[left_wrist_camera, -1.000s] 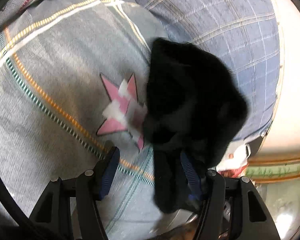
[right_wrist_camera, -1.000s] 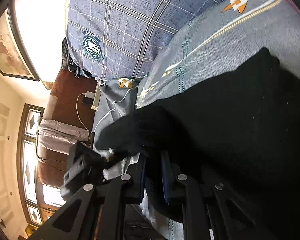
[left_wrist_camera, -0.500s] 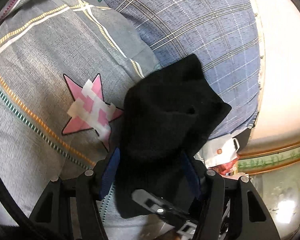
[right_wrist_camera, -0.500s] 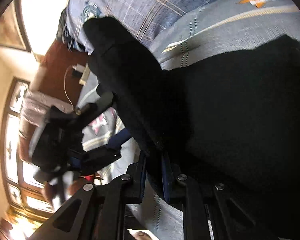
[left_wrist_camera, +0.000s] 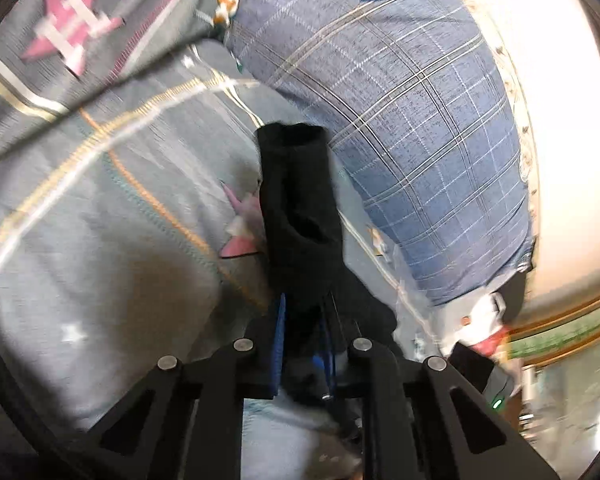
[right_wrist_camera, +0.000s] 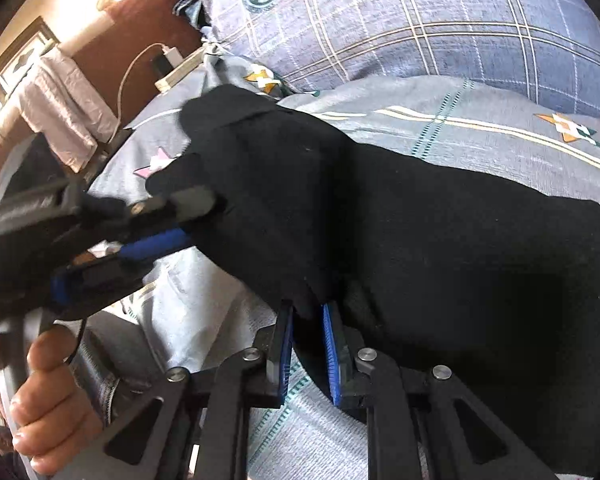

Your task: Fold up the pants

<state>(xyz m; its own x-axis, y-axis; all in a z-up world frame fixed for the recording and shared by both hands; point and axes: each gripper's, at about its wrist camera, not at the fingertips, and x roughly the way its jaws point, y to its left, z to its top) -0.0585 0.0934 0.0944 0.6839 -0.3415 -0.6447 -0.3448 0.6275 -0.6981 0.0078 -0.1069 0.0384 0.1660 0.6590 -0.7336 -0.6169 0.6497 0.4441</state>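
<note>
Black pants (right_wrist_camera: 440, 248) bunched limp between both closed tongs.

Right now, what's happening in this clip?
A person is folding black pants on a bed, using handheld tongs in each hand. The left tongs are shut on a bunched end of the fabric, lifted off the grey patterned bedspread. The right tongs pinch another edge close by, while the rest of the pants lies spread on the bedspread below a blue plaid pillow. The fold is not yet laid down.
</note>
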